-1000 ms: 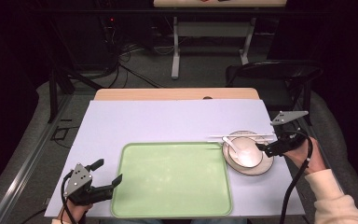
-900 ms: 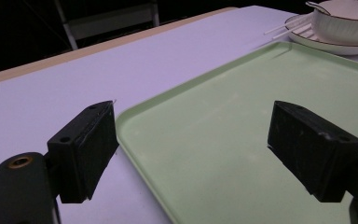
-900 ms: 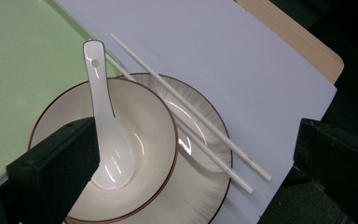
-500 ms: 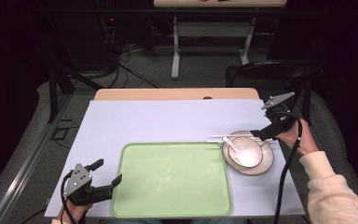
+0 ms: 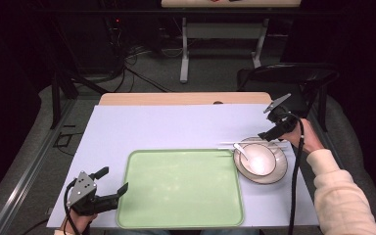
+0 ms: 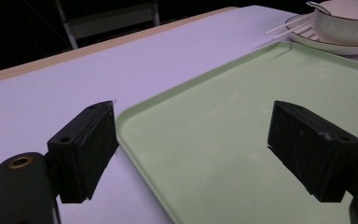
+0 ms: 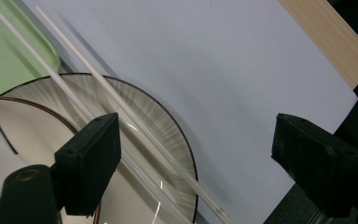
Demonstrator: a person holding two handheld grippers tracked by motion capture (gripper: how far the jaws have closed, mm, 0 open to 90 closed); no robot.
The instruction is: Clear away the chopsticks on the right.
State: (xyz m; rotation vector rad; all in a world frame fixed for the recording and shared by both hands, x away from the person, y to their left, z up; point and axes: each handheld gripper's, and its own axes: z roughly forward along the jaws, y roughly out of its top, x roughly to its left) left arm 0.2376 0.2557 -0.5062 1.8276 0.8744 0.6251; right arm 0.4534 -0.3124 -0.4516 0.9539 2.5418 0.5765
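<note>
left gripper (image 5: 111, 182): low, near side, jaws wide apart; right gripper (image 5: 266, 135): raised, far right, jaws apart

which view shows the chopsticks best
The right gripper view: the chopsticks run close-up across the plate rim, both sticks distinct. The high view shows them as thin pale lines by the tray; the left gripper view catches their far-off tips.
</note>
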